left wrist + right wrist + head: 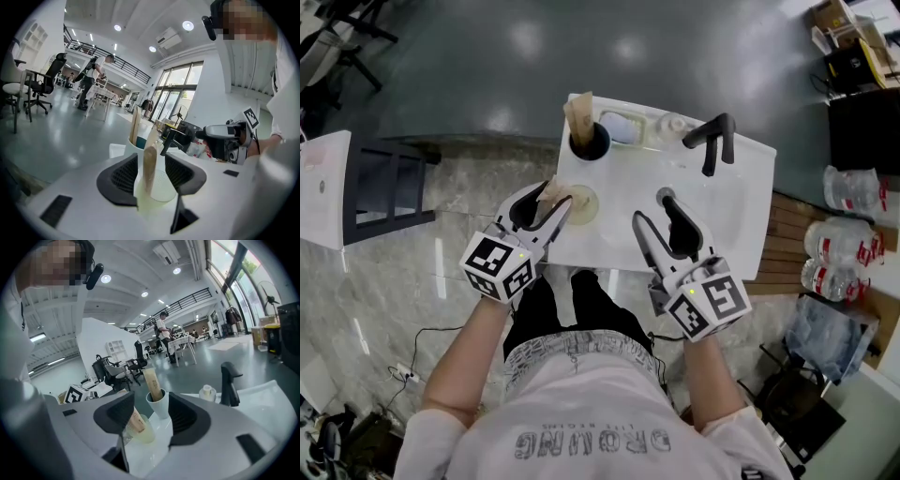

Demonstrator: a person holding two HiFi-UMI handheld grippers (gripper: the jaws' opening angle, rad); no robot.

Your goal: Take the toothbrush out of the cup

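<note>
A translucent yellowish cup (pixel 585 205) stands on the near left part of the white sink top (pixel 727 220). A toothbrush in a brown paper sleeve (pixel 553 190) leans in it. My left gripper (pixel 549 210) reaches in from the near left. In the left gripper view the sleeve (pixel 150 161) stands upright between the two jaws, with a gap on each side, and the cup (pixel 163 191) sits low between them. My right gripper (pixel 652 208) hovers over the sink to the right, open and empty. The right gripper view shows the cup (pixel 141 432) at lower left.
A white cup with a dark inside (pixel 591 142) holds a second wrapped toothbrush at the back left. A black faucet (pixel 712 141) and a small bottle (pixel 675 124) stand at the back. Plastic bottles (pixel 848 248) lie on the floor at right, a chair (pixel 384 183) at left.
</note>
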